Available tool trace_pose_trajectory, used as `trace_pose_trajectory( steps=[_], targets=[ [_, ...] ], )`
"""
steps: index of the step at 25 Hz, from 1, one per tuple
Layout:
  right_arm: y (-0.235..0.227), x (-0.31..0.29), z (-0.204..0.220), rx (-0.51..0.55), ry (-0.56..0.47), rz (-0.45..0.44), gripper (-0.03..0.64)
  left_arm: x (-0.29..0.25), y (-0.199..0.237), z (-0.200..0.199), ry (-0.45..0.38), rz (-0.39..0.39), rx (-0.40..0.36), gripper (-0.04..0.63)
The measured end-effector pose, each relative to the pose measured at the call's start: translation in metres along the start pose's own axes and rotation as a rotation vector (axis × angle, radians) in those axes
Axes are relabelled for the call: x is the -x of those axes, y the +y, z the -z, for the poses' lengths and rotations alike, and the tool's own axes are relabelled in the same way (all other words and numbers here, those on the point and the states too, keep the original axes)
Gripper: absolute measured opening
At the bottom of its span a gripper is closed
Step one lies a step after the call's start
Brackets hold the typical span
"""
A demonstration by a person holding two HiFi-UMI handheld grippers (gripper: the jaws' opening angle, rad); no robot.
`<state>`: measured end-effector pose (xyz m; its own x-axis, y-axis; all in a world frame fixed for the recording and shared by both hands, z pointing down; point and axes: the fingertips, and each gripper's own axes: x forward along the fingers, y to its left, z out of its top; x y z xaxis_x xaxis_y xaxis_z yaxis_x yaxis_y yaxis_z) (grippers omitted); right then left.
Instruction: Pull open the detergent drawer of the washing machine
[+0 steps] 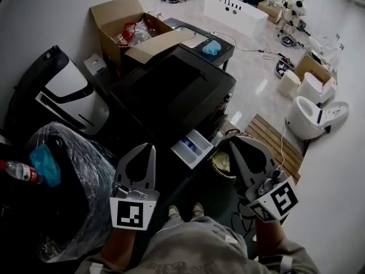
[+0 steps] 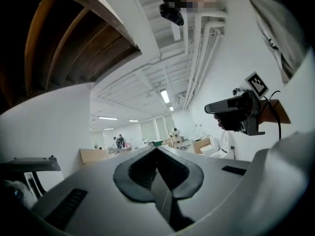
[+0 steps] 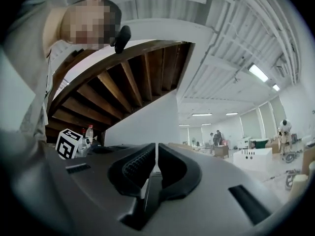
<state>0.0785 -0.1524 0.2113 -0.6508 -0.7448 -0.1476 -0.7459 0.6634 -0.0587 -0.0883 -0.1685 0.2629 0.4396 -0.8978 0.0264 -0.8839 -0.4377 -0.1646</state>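
Observation:
The black washing machine [image 1: 171, 90] stands in the middle of the head view. Its white and blue detergent drawer [image 1: 193, 148] sticks out of the front, pulled open. My left gripper [image 1: 152, 146] hangs just left of the drawer, shut with nothing in it. My right gripper [image 1: 231, 145] hangs to the right of the drawer, also shut and empty. Neither touches the drawer. In the left gripper view the jaws [image 2: 157, 149] meet, pointing level into the room, and the right gripper [image 2: 236, 112] shows beside them. In the right gripper view the jaws [image 3: 156, 146] are closed together.
An open cardboard box [image 1: 131, 24] sits behind the machine. At left are a bin lined with a clear bag [image 1: 74, 176], a plastic bottle [image 1: 20, 171] and a white appliance [image 1: 68, 96]. A wooden pallet [image 1: 274, 144] and a toilet [image 1: 311, 116] lie to the right. The person's feet [image 1: 185, 212] are below the drawer.

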Motion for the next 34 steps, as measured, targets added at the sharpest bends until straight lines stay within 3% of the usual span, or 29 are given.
trace_pose_trajectory(
  steps=[4, 8, 24, 34],
  targets=[
    [0.013, 0.007, -0.016, 0.139, 0.032, 0.018, 0.040, 0.013, -0.001, -0.027, -0.036, 0.007, -0.017, 0.017],
    [0.027, 0.003, -0.033, 0.187, 0.008, 0.031, 0.038, 0.022, -0.003, -0.037, -0.050, 0.020, -0.041, 0.017],
    [0.039, 0.006, 0.018, 0.126, 0.130, 0.003, 0.035, 0.043, 0.001, -0.006, 0.024, -0.001, 0.045, 0.016],
    [0.034, 0.009, 0.029, 0.127, 0.164, 0.015, 0.035, 0.046, 0.005, -0.003, 0.020, -0.014, 0.041, 0.017]
  ],
)
